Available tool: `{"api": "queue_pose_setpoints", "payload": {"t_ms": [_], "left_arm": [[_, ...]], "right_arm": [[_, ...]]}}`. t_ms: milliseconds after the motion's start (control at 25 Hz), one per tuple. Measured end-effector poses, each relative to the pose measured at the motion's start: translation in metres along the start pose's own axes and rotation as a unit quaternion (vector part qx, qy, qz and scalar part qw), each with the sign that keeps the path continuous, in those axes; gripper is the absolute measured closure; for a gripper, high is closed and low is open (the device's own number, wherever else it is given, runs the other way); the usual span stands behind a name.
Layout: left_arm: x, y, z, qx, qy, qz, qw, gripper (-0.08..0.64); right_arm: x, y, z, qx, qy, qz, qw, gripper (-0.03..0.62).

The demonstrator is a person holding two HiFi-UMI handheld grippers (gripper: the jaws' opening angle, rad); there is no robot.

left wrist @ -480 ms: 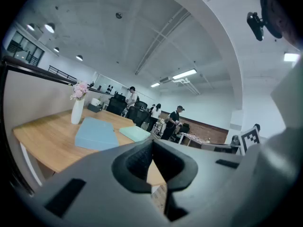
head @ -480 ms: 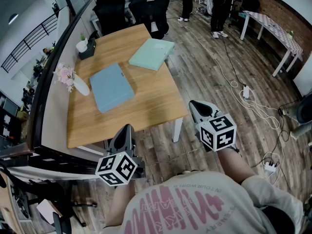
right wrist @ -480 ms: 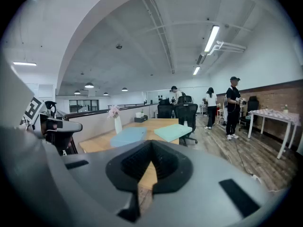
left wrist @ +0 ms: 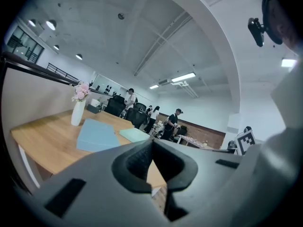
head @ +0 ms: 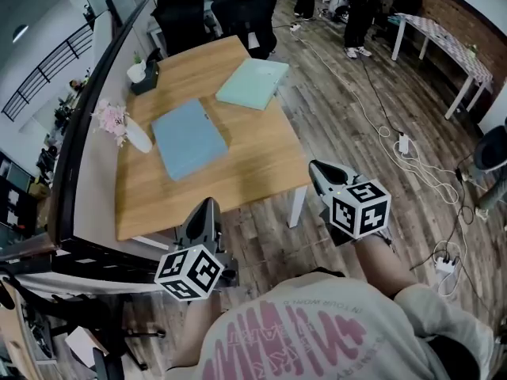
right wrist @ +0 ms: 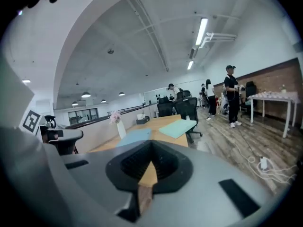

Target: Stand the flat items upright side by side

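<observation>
- Blue item: lies flat near the middle of the table, turned at a slant. It looks like a thin, closed folder or book. Likely light and fairly stiff, with a smooth cover that may slide under your pads.
- Green item: lies flat further off, towards the table's far right corner, apart from the blue one. Same kind, same likely handling. One corner reaches the table's right edge; whether it overhangs cannot be told.
- Hold, as a judgement: neither item offers a raised lip. Take a long edge, near its middle, after you tip or slide that edge free of the wood. A pinch at a corner would probably let the item swing. Once upright, each will probably need the other or a gripper for support.
- Vase: white, with pink flowers, just beside the blue item's left corner. Fragile; keep clear when you lift.
- Box: dark, at the far left corner, well apart from both items.
- Left gripper: clenched, nothing between the jaws, held short of the table's near edge.
- Right gripper: clenched and empty too, off the table's near right corner.
- Chairs: black, beyond the far end.
</observation>
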State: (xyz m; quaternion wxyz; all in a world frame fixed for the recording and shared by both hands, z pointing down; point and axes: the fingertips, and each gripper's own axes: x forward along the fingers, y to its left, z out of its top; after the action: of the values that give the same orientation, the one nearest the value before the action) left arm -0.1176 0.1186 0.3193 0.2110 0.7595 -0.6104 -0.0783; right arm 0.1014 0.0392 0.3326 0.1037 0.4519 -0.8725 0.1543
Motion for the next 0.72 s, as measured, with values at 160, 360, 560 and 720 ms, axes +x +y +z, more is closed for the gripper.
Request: {"api": "queue_pose_setpoints", "payload": {"t_ms": [160, 360, 560, 720], "left_arm": [[0.001, 0.011, -0.009, -0.006, 0.012, -0.011, 0.9998, 0.56], [0.011, 0.022, -0.029, -0.007, 0.045, -0.017, 0.9988, 0.56], [0.042, 0.036, -0.021, -0.027, 0.037, -0.028, 0.9986, 0.558], [0.081, 0.05, -0.008, -0.012, 0.044, -0.021, 0.9988, 0.558]], "right_arm": [[0.008, 0.01, -0.019, -0.014, 0.018, -0.012, 1.0, 0.592], [0.019, 0.01, -0.039, -0.009, 0.036, -0.024, 0.999, 0.592], [0.05, -0.015, -0.031, 0.016, 0.034, -0.037, 0.999, 0.592], [0.091, -0.039, -0.019, 0.017, 0.039, -0.038, 0.998, 0.592]]}}
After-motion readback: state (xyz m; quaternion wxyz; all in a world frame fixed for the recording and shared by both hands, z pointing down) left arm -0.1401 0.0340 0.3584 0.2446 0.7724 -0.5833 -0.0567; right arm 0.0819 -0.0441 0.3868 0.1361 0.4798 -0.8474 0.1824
